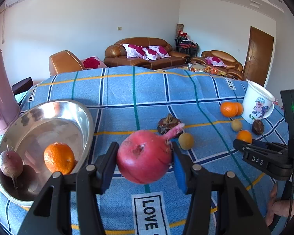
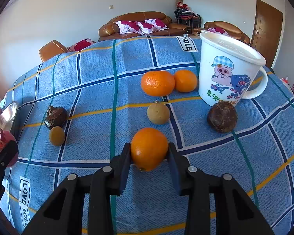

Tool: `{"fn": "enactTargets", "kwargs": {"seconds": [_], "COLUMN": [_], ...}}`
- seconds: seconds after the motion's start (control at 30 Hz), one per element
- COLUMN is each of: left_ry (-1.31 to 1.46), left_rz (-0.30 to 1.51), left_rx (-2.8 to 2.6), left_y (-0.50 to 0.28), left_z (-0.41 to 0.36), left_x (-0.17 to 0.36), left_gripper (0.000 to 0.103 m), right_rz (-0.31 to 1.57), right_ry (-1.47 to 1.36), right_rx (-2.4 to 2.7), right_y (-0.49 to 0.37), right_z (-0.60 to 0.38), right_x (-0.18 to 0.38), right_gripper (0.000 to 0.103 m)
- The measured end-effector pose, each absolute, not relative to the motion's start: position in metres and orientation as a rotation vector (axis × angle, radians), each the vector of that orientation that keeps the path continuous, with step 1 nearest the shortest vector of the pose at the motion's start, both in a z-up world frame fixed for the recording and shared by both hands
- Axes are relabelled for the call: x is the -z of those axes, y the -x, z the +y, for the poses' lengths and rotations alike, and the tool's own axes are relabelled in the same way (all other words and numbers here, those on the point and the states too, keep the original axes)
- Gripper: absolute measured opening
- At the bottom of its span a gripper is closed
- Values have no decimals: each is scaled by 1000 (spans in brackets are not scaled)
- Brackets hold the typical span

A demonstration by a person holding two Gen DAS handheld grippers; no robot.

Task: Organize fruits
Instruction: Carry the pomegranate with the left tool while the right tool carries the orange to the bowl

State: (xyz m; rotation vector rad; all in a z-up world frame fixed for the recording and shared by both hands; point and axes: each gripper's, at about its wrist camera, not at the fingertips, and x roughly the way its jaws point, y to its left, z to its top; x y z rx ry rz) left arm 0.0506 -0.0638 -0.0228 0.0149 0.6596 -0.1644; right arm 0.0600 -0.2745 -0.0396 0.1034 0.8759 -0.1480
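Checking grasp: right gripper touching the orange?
Touching. Right wrist view shows both pads of the right gripper pressed against the orange, no gap.

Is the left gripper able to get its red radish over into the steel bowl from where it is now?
Probably yes. The left gripper holds the red radish clear of the cloth, and the steel bowl sits just beside it with nothing between.
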Motion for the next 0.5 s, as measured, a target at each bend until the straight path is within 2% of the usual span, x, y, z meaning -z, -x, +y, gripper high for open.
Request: {"fn": "enactTargets", "kwargs": {"seconds": [0.13,0.37,0.5], "left_ry": [-16,-35,-46], "left_rz": [651,630,621], "left_rx": [160,154,151], "left_y": [-49,-43,-40], "left_z": [-64,-63,-61], "left_x": [23,20,19], "left_gripper": [54,54,54], "right_rz": [832,603,546], "right_ry": [-78,-46,-32], "right_rx": [175,220,239], "right_y": [-54,-17,-6], "right_z": [-272,-266,-258], "right_x": [33,5,-2], "right_gripper": [38,38,38]}}
